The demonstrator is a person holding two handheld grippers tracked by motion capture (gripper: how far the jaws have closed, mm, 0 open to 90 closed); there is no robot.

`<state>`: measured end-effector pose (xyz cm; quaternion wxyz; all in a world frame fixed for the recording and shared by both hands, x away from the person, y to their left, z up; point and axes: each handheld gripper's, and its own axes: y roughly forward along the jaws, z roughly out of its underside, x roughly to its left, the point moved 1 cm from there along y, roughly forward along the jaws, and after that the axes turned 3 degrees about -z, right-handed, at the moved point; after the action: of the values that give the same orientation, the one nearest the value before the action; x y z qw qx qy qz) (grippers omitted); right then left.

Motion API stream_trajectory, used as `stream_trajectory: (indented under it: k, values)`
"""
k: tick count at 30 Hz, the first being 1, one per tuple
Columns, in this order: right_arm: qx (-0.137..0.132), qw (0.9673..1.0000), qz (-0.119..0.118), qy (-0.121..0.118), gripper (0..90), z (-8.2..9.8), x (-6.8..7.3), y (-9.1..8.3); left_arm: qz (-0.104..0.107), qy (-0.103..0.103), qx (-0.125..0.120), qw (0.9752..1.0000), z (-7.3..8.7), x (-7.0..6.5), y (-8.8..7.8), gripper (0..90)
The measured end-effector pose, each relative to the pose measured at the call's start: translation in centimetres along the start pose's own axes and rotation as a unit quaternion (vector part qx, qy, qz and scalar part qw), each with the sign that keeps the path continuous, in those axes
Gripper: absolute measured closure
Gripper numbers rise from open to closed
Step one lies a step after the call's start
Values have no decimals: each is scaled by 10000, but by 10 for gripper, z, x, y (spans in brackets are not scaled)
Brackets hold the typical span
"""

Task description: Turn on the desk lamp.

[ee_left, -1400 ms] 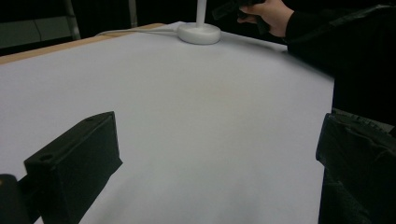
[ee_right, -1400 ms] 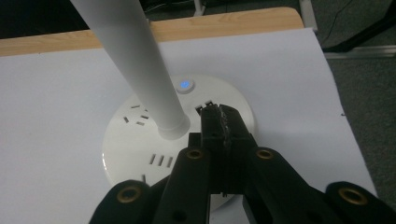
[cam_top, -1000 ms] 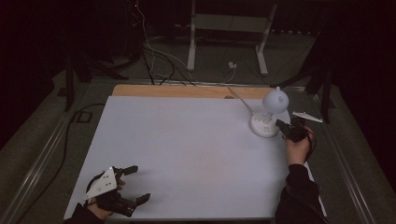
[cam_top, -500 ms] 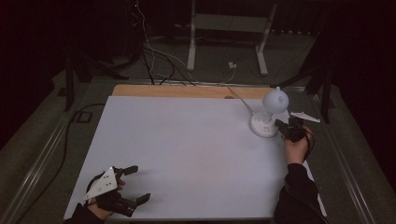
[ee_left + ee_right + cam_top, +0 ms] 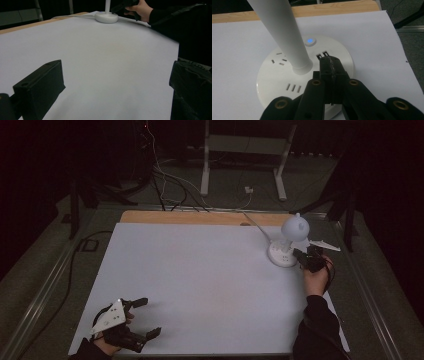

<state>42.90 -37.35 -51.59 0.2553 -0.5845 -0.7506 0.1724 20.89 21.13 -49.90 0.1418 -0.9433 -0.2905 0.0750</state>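
Right tool at lamp base, left tool idle at near counter edge.

White desk lamp (image 5: 286,245) stands at the far right of the white counter (image 5: 200,280), blue button (image 5: 310,41) lit on its round base, sockets around the stem. Right tool (image 5: 331,65): jaws pressed together, empty, tips over the base just beside the 2 USB ports (image 5: 322,54). Left tool (image 5: 142,317): far from the lamp at the counter's near left corner, jaws wide apart, empty.
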Motion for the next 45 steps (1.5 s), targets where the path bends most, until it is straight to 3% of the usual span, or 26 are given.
stream_trajectory:
  k: [12, 16, 19, 24, 26, 31, 35, 38, 40, 45]
  values:
    - [-57, 9999, -101, 77, 900, 2, -3, 0, -5, 12, -17, 10000, 0, 0, 0, 3]
    - [-85, 9999, -83, -104, 900, 3, 0, 2, -2, 25, -11, 10000, 0, -1, 0, 3]
    - [-136, 9997, -173, 123, 900, 3, -2, 3, 0, 23, -24, 10000, 0, -1, -1, 3]
    - [-177, 9998, -83, 29, 900, 1, -4, -2, -11, 12, -29, 10000, 0, 0, -1, 3]
    - [-204, 9997, -123, 86, 899, 1, -6, -4, -8, 16, -27, 10000, 0, 0, -1, 3]
    - [-197, 9997, -155, -73, 891, -3, -3, -11, -20, 6, -8, 10000, 0, 0, 0, 2]
    - [-138, 9996, -163, -167, 815, -6, -1, -14, -24, 24, -11, 10000, 0, 0, -1, 3]
    - [-124, 9996, -130, -214, 705, -7, 0, -18, -21, 22, -8, 10000, 0, 0, -1, 2]
    - [-69, 9995, -201, -219, 560, -8, 0, -20, -24, 15, -4, 10000, 0, 0, -1, 3]
    - [-73, 9983, -496, -292, 415, -10, -1, -27, -30, 23, -2, 10000, 0, 0, -1, 3]
